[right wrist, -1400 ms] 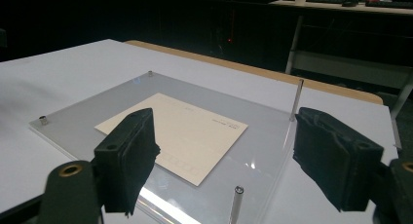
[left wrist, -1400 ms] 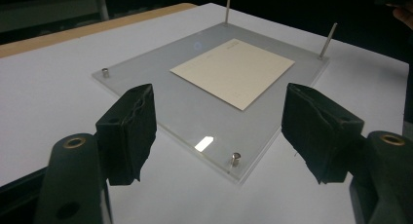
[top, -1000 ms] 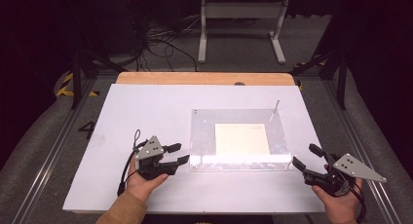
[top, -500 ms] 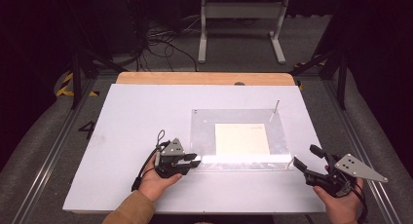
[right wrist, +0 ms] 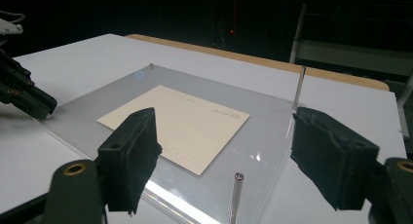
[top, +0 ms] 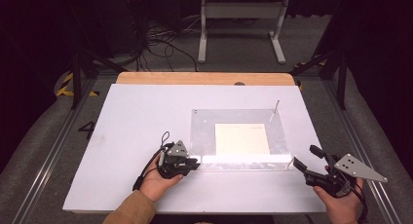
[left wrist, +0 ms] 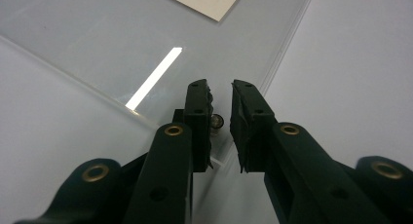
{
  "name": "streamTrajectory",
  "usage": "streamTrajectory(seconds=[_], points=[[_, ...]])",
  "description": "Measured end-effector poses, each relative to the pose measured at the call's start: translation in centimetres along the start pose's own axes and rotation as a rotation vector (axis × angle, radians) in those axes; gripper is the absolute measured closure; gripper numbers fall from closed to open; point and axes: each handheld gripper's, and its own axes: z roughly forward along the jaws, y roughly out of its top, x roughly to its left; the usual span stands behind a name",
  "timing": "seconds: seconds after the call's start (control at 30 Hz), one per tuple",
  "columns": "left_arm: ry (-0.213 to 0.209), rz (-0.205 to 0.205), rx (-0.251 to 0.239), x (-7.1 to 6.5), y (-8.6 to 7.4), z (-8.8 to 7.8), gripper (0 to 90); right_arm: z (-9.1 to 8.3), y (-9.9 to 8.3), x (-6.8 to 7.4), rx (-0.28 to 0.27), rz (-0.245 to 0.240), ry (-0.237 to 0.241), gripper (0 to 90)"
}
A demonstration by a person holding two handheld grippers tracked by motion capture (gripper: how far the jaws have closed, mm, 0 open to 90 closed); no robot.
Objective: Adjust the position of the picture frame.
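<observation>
Small pin (left wrist: 217, 121): at the near left corner of the clear plate (top: 204, 131), between the left jaws.
Left gripper (top: 195, 164): jaws just closing in, now narrow about the pin; pad contact cannot be told.
Clear plate: flat on the white board (top: 131, 117), cream card (top: 242, 138) under it.
Upright pins: one at the far right corner (top: 275, 109), one at the near right corner (right wrist: 236, 195).
Right gripper (top: 306, 159): jaws wide apart, empty, just off the near right corner.
</observation>
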Motion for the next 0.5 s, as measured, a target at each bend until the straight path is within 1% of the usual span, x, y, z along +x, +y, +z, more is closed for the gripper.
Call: streamTrajectory(seconds=[0.03,0.07,0.13,0.23,0.27,0.33,0.4,0.47,0.5], points=[[0.003,0.007,0.001,0.1,0.0,0.0,79.8,0.0,0.0,0.0,0.0,-0.001,0.0,25.1],[0.004,0.004,-0.001,0.1,0.0,0.0,81.8,0.0,0.0,0.0,0.001,-0.001,-0.001,25.1],[-0.001,0.009,-0.004,0.1,-0.1,0.0,82.3,0.0,0.0,0.0,0.002,-0.002,-0.001,25.1],[0.018,0.035,0.004,-0.1,0.0,0.0,83.1,0.0,0.0,0.0,0.003,-0.003,-0.002,25.1],[0.018,0.035,0.005,-0.2,0.0,0.0,83.2,0.0,0.0,0.0,0.004,-0.002,-0.002,25.1],[0.001,0.035,0.011,-0.4,0.0,0.0,83.3,0.0,0.0,0.0,0.005,-0.001,0.0,25.1],[-0.017,0.047,0.023,-0.8,0.0,0.0,83.3,-0.1,0.0,-0.1,0.001,-0.002,0.0,25.1],[-0.05,0.061,0.035,-1.2,0.0,0.0,83.3,-0.1,-0.1,-0.2,0.002,-0.002,-0.003,25.1],[-0.059,0.064,0.042,-1.4,0.0,-0.1,83.3,0.0,-0.1,-0.2,0.003,-0.001,-0.003,25.2]])
